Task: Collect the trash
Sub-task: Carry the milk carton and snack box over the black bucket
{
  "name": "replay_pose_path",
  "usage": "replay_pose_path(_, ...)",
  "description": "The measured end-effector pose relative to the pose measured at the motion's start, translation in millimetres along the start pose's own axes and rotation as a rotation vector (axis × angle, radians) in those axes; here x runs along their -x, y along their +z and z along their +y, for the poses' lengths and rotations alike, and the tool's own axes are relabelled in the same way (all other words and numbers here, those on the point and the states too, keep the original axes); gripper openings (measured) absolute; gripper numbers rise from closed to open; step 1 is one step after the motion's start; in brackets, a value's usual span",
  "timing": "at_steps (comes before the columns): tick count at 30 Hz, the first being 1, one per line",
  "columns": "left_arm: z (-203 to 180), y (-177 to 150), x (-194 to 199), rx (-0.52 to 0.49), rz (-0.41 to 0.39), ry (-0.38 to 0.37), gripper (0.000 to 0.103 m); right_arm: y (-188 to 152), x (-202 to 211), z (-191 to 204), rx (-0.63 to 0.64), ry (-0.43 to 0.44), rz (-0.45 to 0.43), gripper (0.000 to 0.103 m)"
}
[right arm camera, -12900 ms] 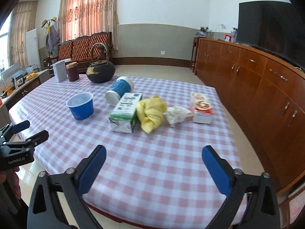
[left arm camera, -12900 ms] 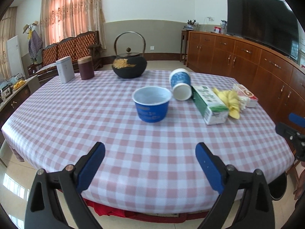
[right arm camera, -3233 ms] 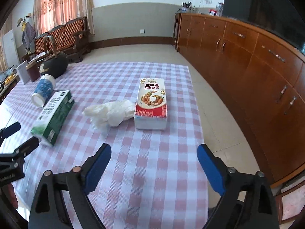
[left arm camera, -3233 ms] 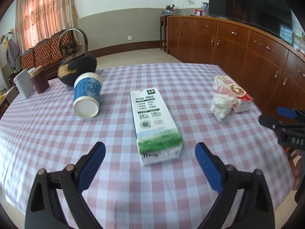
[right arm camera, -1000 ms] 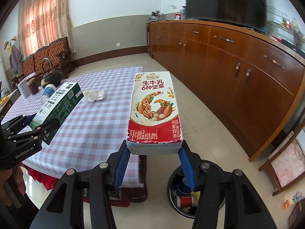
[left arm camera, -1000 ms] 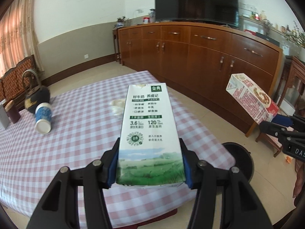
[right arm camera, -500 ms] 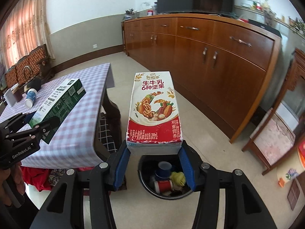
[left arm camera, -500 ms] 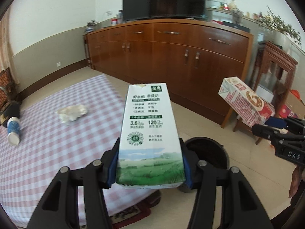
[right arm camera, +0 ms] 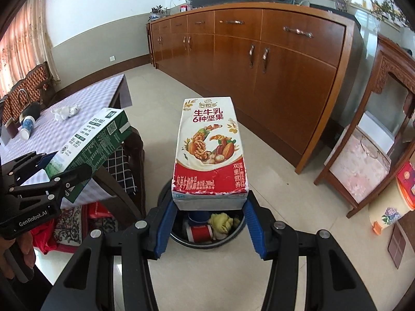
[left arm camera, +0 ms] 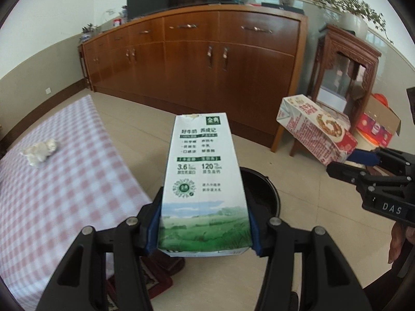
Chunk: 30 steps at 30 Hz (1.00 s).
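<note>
My left tool (left arm camera: 203,229) grips the green milk carton (left arm camera: 203,181) by its lower end, blue pads pressed to both sides. My right tool (right arm camera: 209,221) clamps the red milk carton (right arm camera: 210,153) likewise. Both cartons hang above the black bin (right arm camera: 228,239) on the floor, beside the checked surface (left arm camera: 64,181). A crumpled tissue (left arm camera: 39,151) lies on that surface.

A long reddish-brown wooden sideboard (right arm camera: 259,59) with metal handles runs along the white wall with its grey-beige lower band (right arm camera: 98,44). The floor of glossy beige tiles (left arm camera: 298,272) catches soft daylight. Peach patterned curtains (right arm camera: 23,41) hang at the far left, above a carved wooden bench with woven red backs (right arm camera: 31,80). A carved dark-wood side cabinet (left arm camera: 345,62) stands at the sideboard's right end.
</note>
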<state>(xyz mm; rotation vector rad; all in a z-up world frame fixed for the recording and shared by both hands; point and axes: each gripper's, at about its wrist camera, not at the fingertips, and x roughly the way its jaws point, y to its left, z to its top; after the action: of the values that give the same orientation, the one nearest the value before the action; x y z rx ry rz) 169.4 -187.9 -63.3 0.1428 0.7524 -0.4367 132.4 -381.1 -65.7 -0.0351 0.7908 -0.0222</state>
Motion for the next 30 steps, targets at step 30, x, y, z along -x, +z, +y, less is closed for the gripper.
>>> replay_pose_path(30, -28, -42, -143, -0.021, 0.300, -0.091, 0.055, -57, -149, -15, 0.239, 0.112, 0.274, 0.054)
